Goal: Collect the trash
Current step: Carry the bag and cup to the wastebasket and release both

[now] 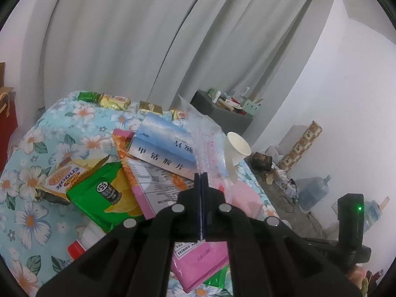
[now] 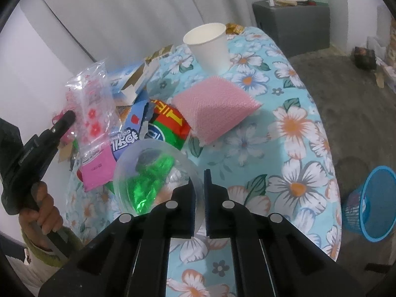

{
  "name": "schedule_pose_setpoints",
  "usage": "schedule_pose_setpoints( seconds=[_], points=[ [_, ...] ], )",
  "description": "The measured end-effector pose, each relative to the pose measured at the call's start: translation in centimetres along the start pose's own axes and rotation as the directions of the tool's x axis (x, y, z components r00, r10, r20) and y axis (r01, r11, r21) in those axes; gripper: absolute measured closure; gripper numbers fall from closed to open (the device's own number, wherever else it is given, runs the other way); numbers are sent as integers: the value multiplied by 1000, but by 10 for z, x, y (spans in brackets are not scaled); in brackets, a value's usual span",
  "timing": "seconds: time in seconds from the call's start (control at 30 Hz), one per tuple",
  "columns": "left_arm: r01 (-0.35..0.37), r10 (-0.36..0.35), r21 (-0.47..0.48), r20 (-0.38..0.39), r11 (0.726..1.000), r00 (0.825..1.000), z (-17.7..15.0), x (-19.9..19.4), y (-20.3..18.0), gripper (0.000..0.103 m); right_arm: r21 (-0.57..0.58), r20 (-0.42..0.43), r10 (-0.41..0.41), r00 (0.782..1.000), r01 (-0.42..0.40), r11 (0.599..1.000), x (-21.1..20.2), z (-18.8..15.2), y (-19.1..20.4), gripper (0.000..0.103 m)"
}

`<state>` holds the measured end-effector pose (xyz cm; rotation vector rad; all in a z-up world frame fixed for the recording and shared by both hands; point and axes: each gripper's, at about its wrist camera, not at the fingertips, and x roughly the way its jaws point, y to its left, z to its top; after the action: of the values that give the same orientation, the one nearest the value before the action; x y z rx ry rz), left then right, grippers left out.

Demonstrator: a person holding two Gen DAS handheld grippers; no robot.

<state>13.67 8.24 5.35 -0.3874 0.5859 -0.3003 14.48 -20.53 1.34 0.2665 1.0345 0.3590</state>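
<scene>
Left wrist view: left gripper point(image 1: 201, 177) clamped on clear zip bag point(image 1: 210, 143), raised over the trash pile on the floral tablecloth point(image 1: 37, 148); "snack" read on an orange wrapper point(image 1: 65, 177) | right wrist view only: right gripper point(image 2: 199, 173) clenched on clear plastic cup point(image 2: 148, 173) rim, blue basket point(image 2: 371, 203) on floor

We are looking at a lived-in home room: pale curtains point(image 1: 118, 39) are hanging along the wall, a floral tablecloth point(image 2: 292, 128) is covering the table, and a grey cabinet point(image 2: 292, 24) is holding household clutter beside a blue wastebasket point(image 2: 371, 205).
</scene>
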Motion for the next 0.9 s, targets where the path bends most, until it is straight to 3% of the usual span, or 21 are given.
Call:
schedule_pose_setpoints(
  seconds=[0.63,0.9],
  points=[
    [92,-101,92,96,991,990,5,-48,-38,103,17,96,16,995,-18,1000,-47,-15,-10,99],
    [147,-161,146,88,978,983,1,-54,-71,103,61,154,2,988,-11,998,-79,-25,-30,99]
  ],
)
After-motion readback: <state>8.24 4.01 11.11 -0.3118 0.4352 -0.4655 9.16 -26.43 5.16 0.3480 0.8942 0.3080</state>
